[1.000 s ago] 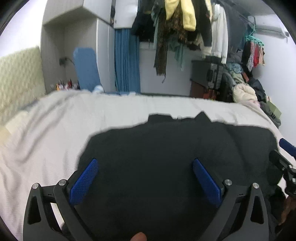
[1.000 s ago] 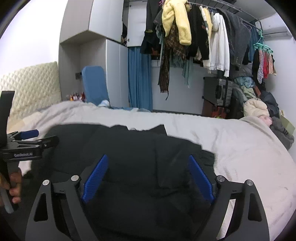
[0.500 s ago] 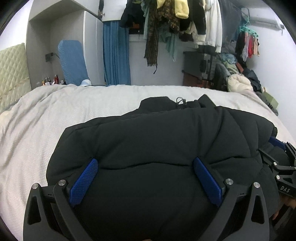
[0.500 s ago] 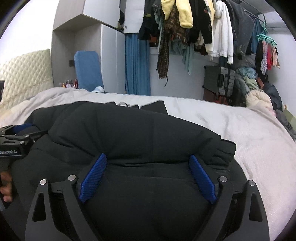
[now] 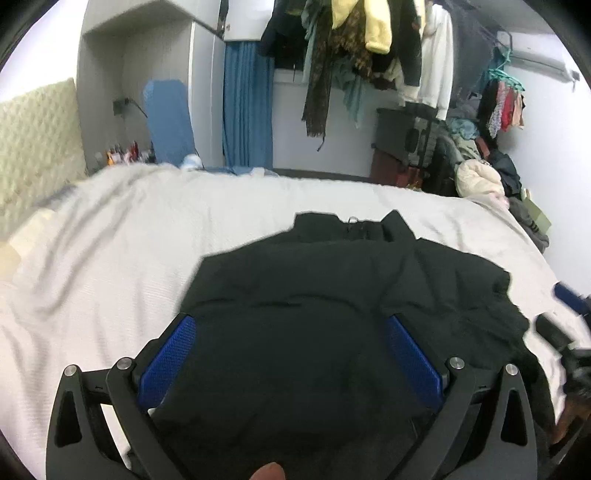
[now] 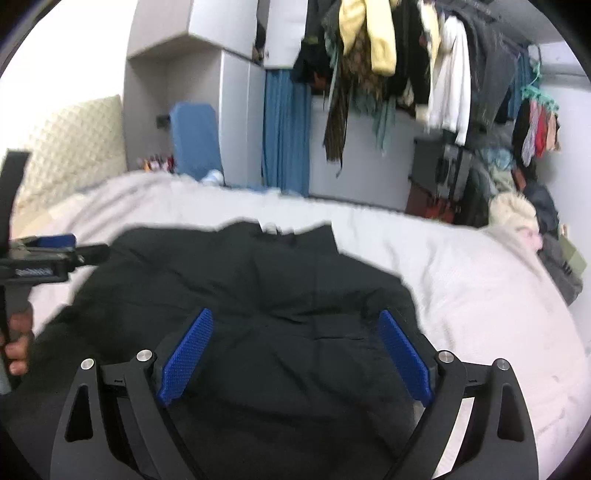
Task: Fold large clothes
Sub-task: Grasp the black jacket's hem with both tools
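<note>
Two hand-held grippers, left (image 5: pixel 290 354) and right (image 6: pixel 295 349), spread wide above puffy, rumpled black jacket (image 5: pixel 332 295)

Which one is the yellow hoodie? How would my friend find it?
Look above the big white bed to the crowded clothes rail on the far wall. Near its middle hangs the yellow hoodie, beside a long brown patterned scarf and a white top. It is the only bright yellow thing there.
</note>
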The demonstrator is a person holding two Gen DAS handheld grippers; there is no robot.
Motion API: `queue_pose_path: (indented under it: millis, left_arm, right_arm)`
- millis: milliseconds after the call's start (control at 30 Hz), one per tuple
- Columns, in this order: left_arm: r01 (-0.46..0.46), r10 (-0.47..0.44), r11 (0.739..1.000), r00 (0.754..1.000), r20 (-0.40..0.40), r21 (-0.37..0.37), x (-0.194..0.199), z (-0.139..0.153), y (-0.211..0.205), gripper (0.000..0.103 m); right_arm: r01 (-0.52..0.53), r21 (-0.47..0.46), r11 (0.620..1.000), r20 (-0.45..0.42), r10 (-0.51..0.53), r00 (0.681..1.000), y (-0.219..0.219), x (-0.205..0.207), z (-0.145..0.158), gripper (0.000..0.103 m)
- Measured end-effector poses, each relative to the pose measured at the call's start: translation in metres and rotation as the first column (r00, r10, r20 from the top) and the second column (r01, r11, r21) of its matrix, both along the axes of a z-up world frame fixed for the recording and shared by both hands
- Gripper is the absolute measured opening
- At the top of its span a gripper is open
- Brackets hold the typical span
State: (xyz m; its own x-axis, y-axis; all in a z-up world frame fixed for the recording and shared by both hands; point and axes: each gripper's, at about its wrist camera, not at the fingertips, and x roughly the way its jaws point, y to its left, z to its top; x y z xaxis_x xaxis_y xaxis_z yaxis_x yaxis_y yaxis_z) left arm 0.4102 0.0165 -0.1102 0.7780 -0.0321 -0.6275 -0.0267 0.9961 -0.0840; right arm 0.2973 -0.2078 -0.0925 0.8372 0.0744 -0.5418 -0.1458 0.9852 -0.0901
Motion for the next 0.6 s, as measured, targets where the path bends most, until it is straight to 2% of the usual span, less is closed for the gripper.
queue_pose_path:
  millis: [67,167,300,467,600]
  left_arm:
    - [-0.005,0.004,1.0,0.999,0.032,0.011,-0.03,0.03,0.003,0.103]
    - [0.001,0.0,1.0,0.997,0.078,-0.011,-0.076,0.069,0.005,0.103]
    - [0.023,-0.021,1.0,0.992,0.126,-0.01,-0.142,0.109,0.0,0.103]
    - [0.051,-0.046,0.998,0.988,0.149,-0.027,-0.217,0.136,-0.006,0.103]
    - [0.067,-0.062,0.997,0.991,0.117,-0.04,-0.262,0.137,-0.007,0.103]
  right_arm:
    - [0.0,0.018,1.0,0.027,0.0,1.0,0.003,-0.025,0.028,0.091]
    - [0.007,0.058,0.998,0.055,-0.011,0.998,0.007,-0.068,0.065,0.093]
    - [0.008,0.049,0.999,0.07,-0.011,0.997,0.017,-0.116,0.095,0.093]
    - [-0.012,0.058,0.998,0.035,0.01,0.999,0.024,-0.167,0.117,0.093]
    - [0.0,0.063,0.998,0.006,-0.001,1.0,0.026,-0.2,0.123,0.093]
